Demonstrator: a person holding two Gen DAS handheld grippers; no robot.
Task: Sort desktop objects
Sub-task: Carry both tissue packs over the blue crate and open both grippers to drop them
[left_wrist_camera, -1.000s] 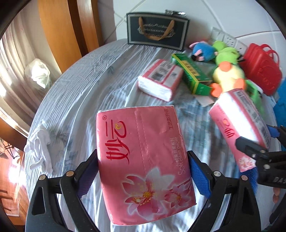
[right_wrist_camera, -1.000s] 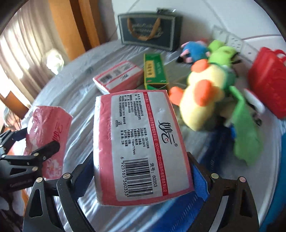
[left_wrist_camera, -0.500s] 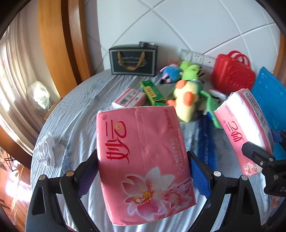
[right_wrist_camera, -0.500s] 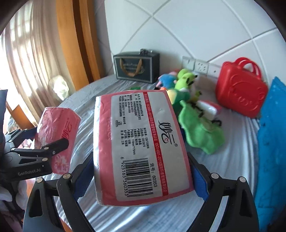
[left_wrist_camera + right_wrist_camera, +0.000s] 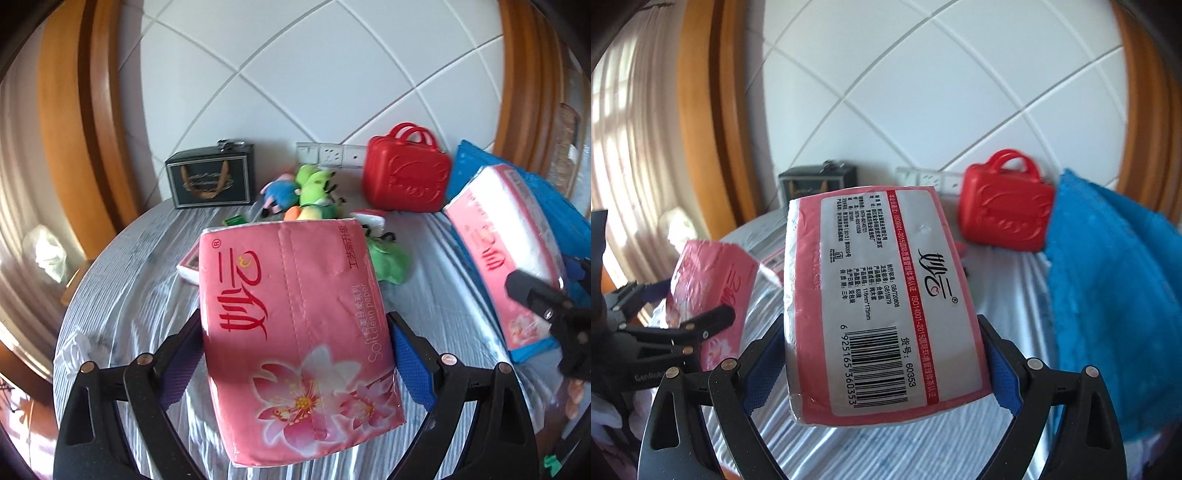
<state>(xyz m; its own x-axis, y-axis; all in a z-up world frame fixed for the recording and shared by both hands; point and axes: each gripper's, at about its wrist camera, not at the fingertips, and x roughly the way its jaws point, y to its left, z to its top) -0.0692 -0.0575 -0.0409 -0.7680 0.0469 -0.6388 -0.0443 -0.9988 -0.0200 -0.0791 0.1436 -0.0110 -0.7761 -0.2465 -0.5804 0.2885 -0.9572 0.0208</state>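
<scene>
Carrying two tissue packs: left gripper [image 5: 295, 350] clamps the flowered pack [image 5: 295, 332], right gripper [image 5: 882, 354] the barcode pack [image 5: 879, 306]; I judge them light, squashy, slick-wrapped, best held mid-sides.

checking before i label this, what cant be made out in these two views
- Left wrist: the flower-print tissue pack hides most of the yellow plush.
- Right wrist: the barcode tissue pack covers the toys entirely and half the black gift box.
- Small print on that box: unreadable.
</scene>
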